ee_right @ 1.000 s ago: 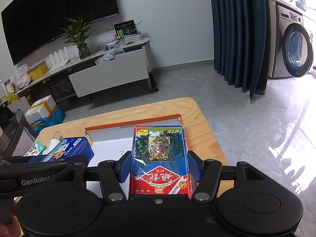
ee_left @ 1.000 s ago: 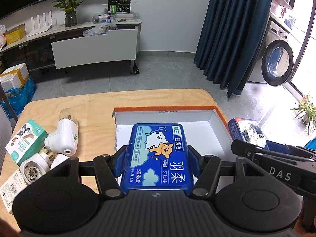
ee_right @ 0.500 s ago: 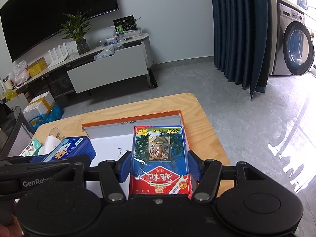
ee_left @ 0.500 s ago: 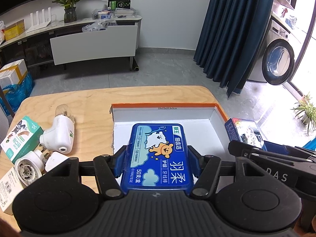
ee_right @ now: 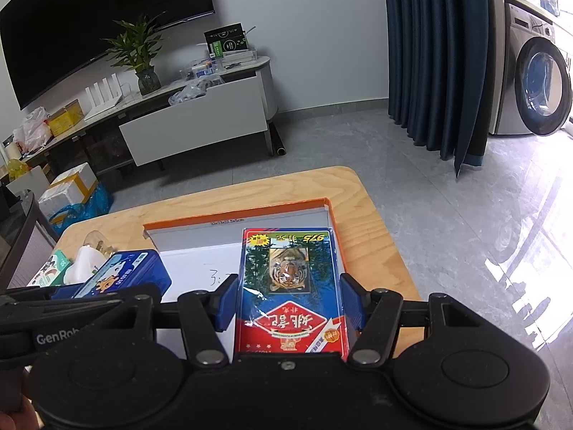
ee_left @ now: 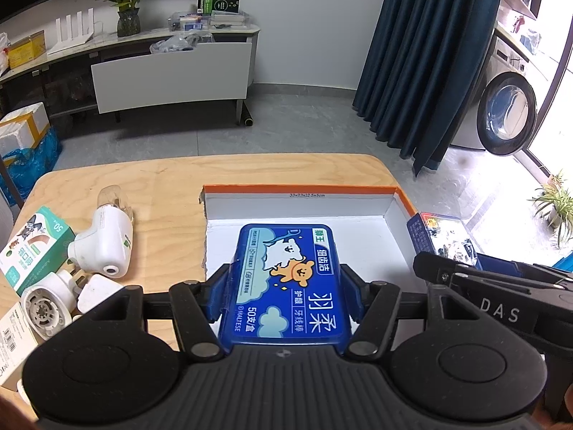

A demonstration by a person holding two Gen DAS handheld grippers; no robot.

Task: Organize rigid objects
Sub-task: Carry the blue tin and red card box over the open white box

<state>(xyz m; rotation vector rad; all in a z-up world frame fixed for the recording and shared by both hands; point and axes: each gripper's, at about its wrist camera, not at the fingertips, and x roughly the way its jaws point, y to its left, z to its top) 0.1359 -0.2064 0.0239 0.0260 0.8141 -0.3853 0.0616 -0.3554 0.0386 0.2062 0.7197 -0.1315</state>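
A: Over the orange-rimmed tray (ee_left: 401,193) on the desk (ee_left: 164,186): the left gripper (ee_left: 284,295) fingers clamp the blue floss-pick tin (ee_left: 286,279).

B: The right gripper (ee_right: 288,301) fingers clamp the tiger card pack (ee_right: 290,279). Nothing has shifted in the last second; neither item is placed yet.
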